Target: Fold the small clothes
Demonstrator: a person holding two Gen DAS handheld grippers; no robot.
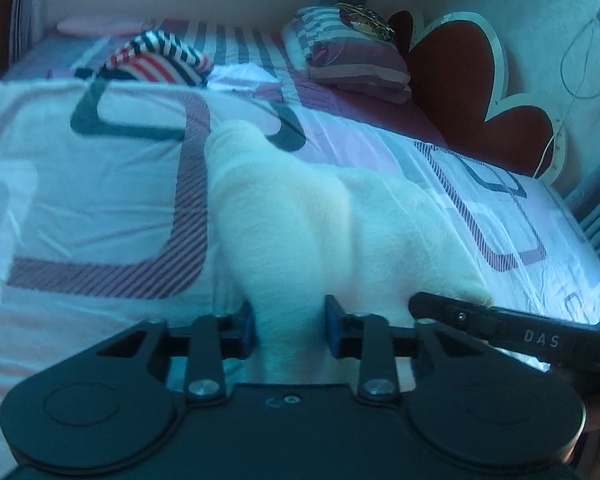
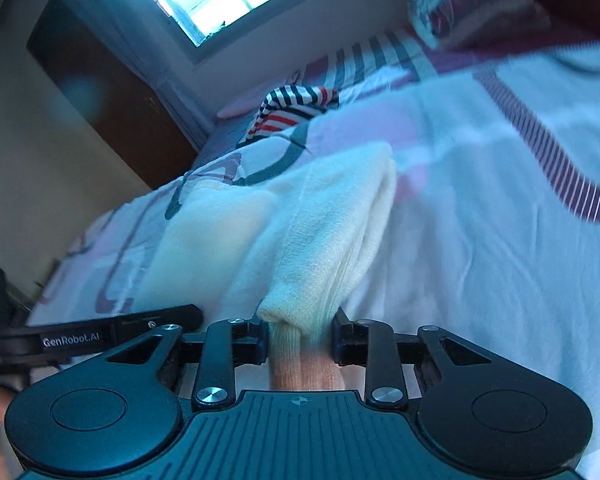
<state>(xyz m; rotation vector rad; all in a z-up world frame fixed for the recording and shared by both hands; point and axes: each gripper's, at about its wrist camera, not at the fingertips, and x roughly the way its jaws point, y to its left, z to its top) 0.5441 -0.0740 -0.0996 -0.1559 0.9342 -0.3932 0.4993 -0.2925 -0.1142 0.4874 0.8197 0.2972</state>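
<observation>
The left claw (image 1: 289,330) is clamping one end of a cream garment (image 1: 324,216), and the right claw (image 2: 300,336) is pinching the other end. The garment is stretching ahead over the patterned bed (image 1: 100,208). Far beyond, a striped garment (image 1: 160,58) is lying.

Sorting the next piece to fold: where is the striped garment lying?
The striped garment lies far up the bed, beyond the cream garment, left of the pillows.
</observation>
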